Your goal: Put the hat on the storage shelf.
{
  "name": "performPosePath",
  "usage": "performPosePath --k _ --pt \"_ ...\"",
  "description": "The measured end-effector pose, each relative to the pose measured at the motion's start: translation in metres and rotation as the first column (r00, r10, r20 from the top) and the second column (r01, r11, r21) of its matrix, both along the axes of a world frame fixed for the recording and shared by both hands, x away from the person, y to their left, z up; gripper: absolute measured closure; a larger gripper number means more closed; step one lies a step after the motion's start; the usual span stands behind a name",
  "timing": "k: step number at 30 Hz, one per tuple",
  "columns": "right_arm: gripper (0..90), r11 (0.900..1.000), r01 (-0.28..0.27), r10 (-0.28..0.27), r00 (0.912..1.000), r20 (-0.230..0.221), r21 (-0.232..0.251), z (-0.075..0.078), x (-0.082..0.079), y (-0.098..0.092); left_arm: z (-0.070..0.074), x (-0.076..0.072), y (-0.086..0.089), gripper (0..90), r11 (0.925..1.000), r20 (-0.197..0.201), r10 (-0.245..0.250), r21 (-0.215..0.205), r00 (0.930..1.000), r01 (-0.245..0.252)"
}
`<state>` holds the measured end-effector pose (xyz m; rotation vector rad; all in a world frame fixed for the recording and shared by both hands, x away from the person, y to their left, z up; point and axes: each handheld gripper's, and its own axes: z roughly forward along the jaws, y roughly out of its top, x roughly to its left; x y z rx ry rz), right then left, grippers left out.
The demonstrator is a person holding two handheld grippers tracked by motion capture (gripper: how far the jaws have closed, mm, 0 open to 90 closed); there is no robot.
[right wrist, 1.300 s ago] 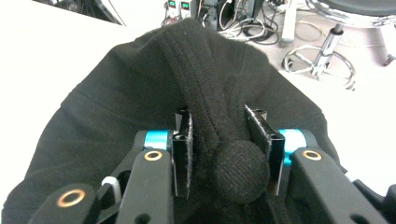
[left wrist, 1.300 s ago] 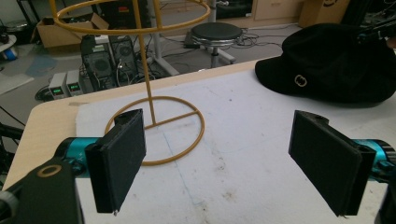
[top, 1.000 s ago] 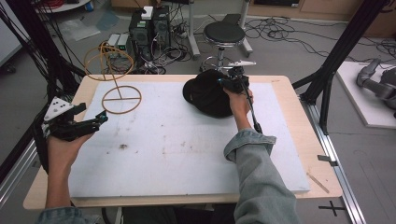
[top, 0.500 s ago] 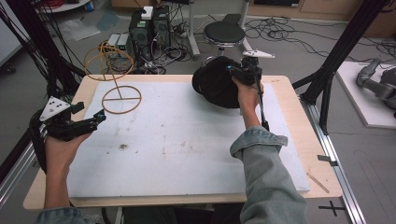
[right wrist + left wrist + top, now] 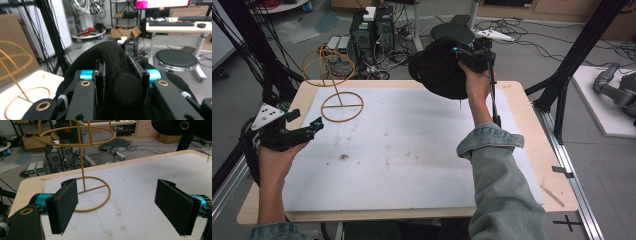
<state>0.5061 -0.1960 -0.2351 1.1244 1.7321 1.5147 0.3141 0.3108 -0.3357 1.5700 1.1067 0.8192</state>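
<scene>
Black knitted fabric, a soft cap-like hat [image 5: 439, 67], hangs bunched in our right gripper [image 5: 469, 54], lifted clear of the table near its far edge; in the right gripper view the jaws are pinched tight on a fold of the black hat [image 5: 117, 75], cloth bulging between and around the pads. We judge it light, limp and compressible: it will sag and swing from wherever we hold it, will not slip easily off the rubbery pads, and cannot break. A single pinch at a fold carries it well enough, though to open it over something we would rather hold the rim, so the crown hangs free below. To the left stands the yellow wire hat stand [image 5: 333, 82], a thin stem joining a ring base on the white table mat [image 5: 412, 165] to a domed hoop cage above; it looks slight and could tip if the hat drags on it. Our left gripper [image 5: 294, 134] hovers near the left edge of the wooden table [image 5: 532, 120], its jaws wide apart and empty, the stand's ring base [image 5: 92, 193] just beyond them.
</scene>
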Motion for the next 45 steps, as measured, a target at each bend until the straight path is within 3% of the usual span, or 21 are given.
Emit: performPosePath --k 18,26,30,36,41,45 --pt "70.3 0.993 -0.095 0.09 0.9931 0.075 0.069 0.048 0.001 0.039 0.002 -0.003 0.002 19.2 1.0 0.009 -0.008 -0.005 0.9999 0.008" --pt "70.3 0.987 -0.146 0.138 0.9839 0.113 0.068 0.068 0.001 0.072 0.004 -0.004 0.003 19.2 0.9996 0.015 -0.02 -0.019 0.9997 0.021" --pt "70.3 0.978 -0.186 0.172 0.9749 0.142 0.091 0.078 0.001 0.095 0.004 -0.005 0.003 19.2 0.9993 0.021 -0.023 -0.027 0.9995 0.024" --pt "70.2 0.97 -0.227 0.211 0.9643 0.16 0.092 0.084 0.003 0.12 0.005 -0.007 0.006 19.3 0.9994 0.025 -0.023 -0.027 0.9994 0.024" --pt "70.2 0.955 -0.272 0.253 0.9543 0.159 0.114 0.084 0.008 0.144 0.006 -0.008 0.008 19.3 0.9991 0.028 -0.021 -0.035 0.9994 0.022" --pt "70.2 0.952 -0.287 0.268 0.9503 0.159 0.11 0.083 0.01 0.156 0.006 -0.008 0.009 19.2 0.9991 0.029 -0.022 -0.036 0.9993 0.023"
